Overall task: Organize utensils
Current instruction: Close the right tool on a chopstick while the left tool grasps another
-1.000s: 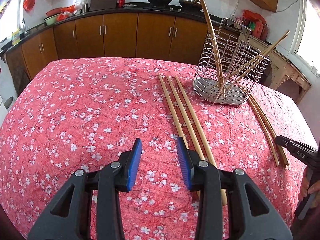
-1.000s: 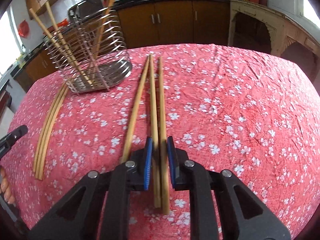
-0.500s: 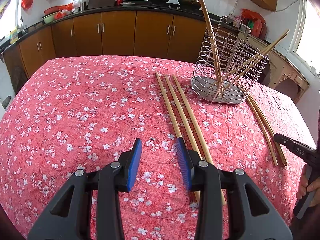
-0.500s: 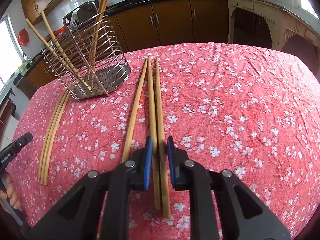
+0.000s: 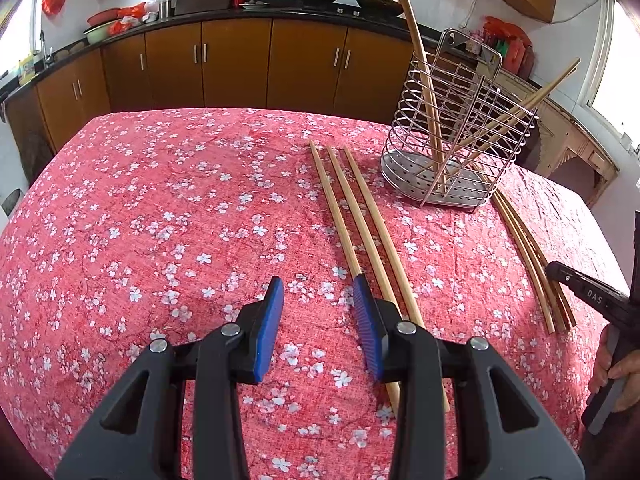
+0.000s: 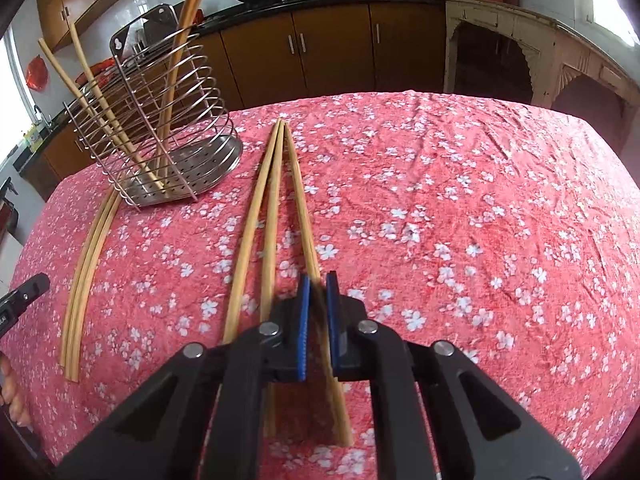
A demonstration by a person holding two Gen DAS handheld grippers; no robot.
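Three long bamboo chopsticks [image 5: 362,224] lie side by side on the red flowered tablecloth [image 5: 160,220]. A wire utensil holder [image 5: 456,136] stands behind them with several chopsticks leaning in it. My left gripper [image 5: 318,312] is open and empty, just left of the near ends. In the right wrist view my right gripper [image 6: 315,292] is shut on the rightmost chopstick [image 6: 299,200] near its near end; the other two [image 6: 256,216] lie to its left. The holder [image 6: 160,132] stands at the far left.
A curved bundle of chopsticks [image 5: 528,256] lies on the cloth right of the holder; it also shows in the right wrist view [image 6: 90,252]. Brown kitchen cabinets [image 5: 240,64] and a counter with woks stand beyond the table's far edge.
My right gripper has closed on the rightmost chopstick, and that stick has swung apart from the other two at its near end. My left gripper has hardly moved.
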